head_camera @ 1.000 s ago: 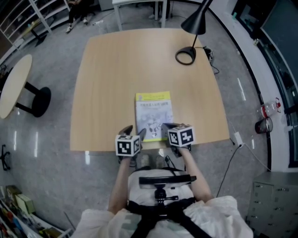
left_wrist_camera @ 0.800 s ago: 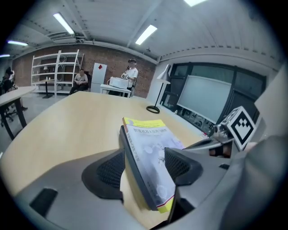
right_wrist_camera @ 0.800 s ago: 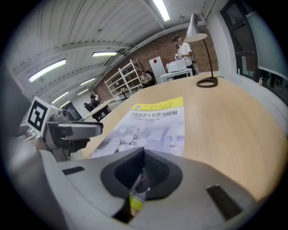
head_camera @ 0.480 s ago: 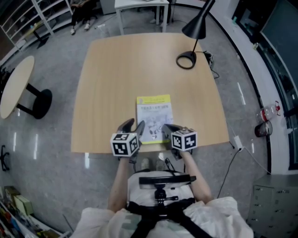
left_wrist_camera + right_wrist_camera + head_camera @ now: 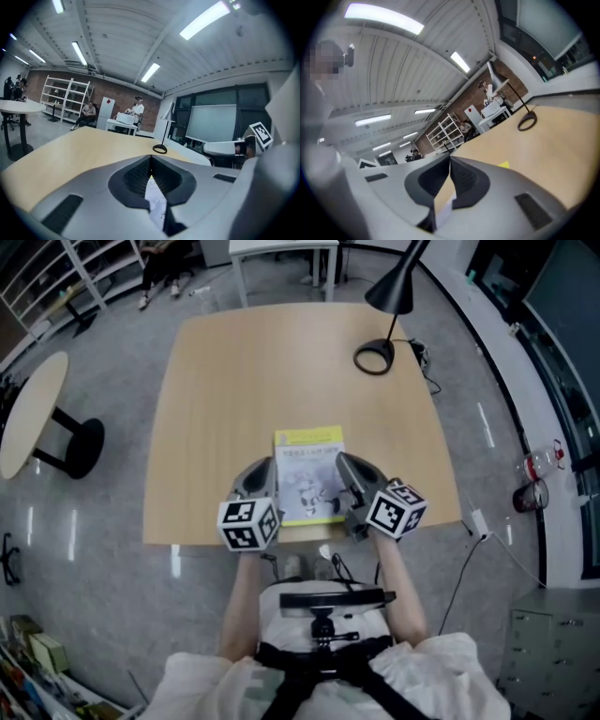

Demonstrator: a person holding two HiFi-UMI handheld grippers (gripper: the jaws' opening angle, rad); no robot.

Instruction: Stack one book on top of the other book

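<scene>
Status: the book point(image 5: 309, 474) lies flat on the table point(image 5: 234, 381), close to my edge, yellow band on the far side. From the head view I can make out only one cover. The second book may be under it with edges flush, but that's too small to confirm. If it is, I'd call the stack done.

left gripper point(image 5: 262, 468): jaws have just closed, pads together, nothing pinched. The printed white showing in the slot below the pads in the left gripper view is, I judge, the book's cover beyond, not a held sheet.

right gripper point(image 5: 347, 462): pads together too, empty. Its view shows bare tabletop and the book's yellow corner point(image 5: 504, 164) past the jaws.

Why the pose: one gripper sits on each side of the book's near half, both pointing roughly level across the table. That reads to me as a stand-off, one per side as a two-sided hold would need. Being shut, no finger can snag the cover.

The lamp point(image 5: 394, 289) is at the far corner, well apart, so it's no factor.
</scene>
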